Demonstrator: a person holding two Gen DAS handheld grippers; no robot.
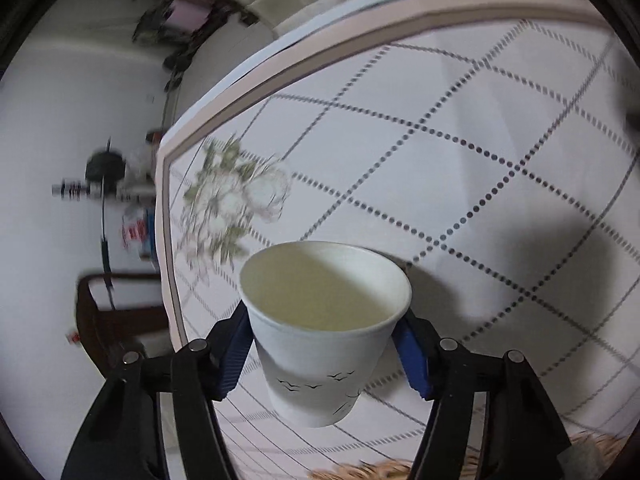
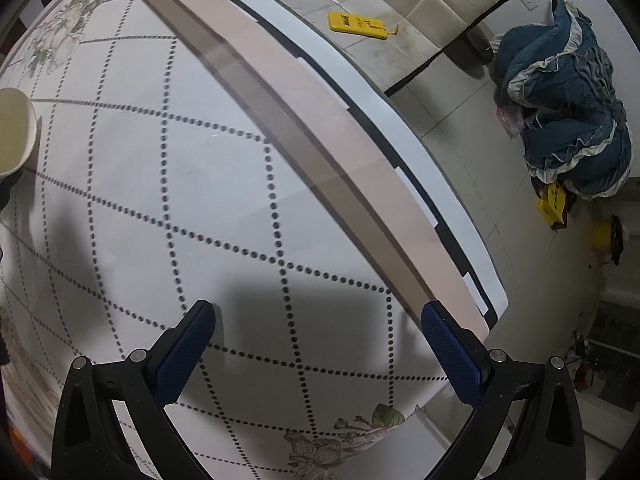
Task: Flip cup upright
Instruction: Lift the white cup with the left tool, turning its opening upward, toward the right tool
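A white paper cup (image 1: 320, 332) with small black bird prints is held between the blue pads of my left gripper (image 1: 325, 344). Its mouth faces up and away from the camera, and it hangs above the tablecloth. The inside looks empty. The cup's rim also shows at the left edge of the right wrist view (image 2: 14, 132). My right gripper (image 2: 318, 354) is open and empty, low over the table (image 2: 224, 184) near its right edge.
The table has a white cloth with dotted diamond lines and flower prints, and a pink border (image 2: 320, 136). Beyond the edge lie a tiled floor, a yellow object (image 2: 358, 26), a padded seat (image 2: 440, 4) and a blue cloth heap (image 2: 568, 96). A woven mat (image 1: 400, 468) shows at the bottom.
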